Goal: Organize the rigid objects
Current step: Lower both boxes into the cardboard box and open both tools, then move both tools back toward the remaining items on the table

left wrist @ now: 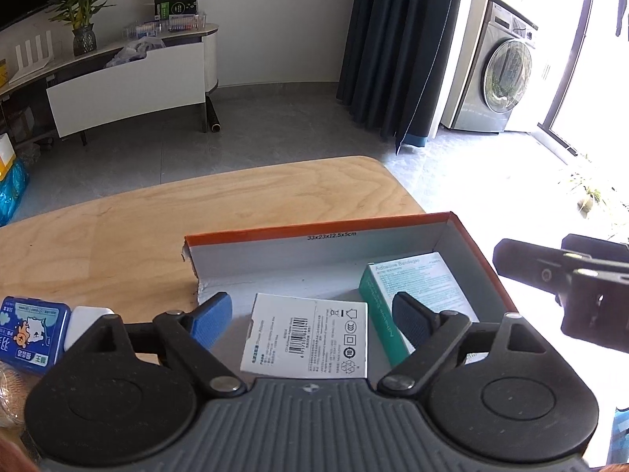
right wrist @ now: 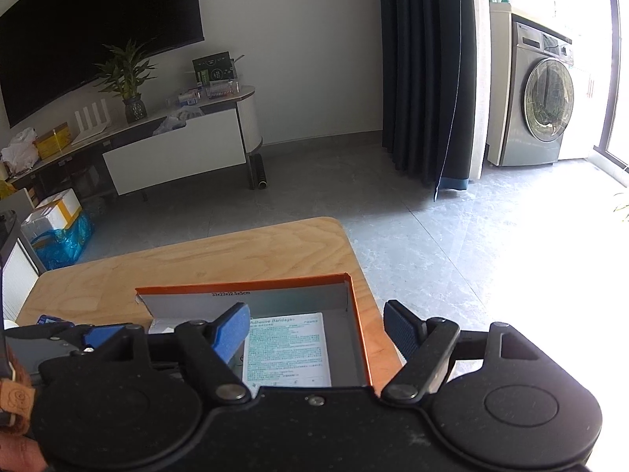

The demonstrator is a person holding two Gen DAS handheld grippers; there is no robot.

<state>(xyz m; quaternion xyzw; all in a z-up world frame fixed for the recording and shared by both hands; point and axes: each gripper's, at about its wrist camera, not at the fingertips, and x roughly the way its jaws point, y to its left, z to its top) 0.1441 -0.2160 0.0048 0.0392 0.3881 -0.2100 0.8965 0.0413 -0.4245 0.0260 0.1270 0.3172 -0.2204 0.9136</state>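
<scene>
An open orange cardboard box (left wrist: 468, 236) stands on the wooden table (left wrist: 157, 228). In it lie a white adapter package (left wrist: 306, 338) and a green and white adhesive bandage box (left wrist: 420, 287). My left gripper (left wrist: 312, 316) is open and empty, just above the white package. My right gripper (right wrist: 318, 328) is open and empty, over the box's right wall (right wrist: 359, 338), with the bandage box (right wrist: 287, 348) below it. The right gripper's body also shows in the left wrist view (left wrist: 566, 279).
A blue tin (left wrist: 31, 334) and a white object (left wrist: 84, 322) lie on the table left of the box. A brownish round object (left wrist: 11, 397) sits at the left edge. The left gripper's fingers (right wrist: 98, 332) show in the right wrist view.
</scene>
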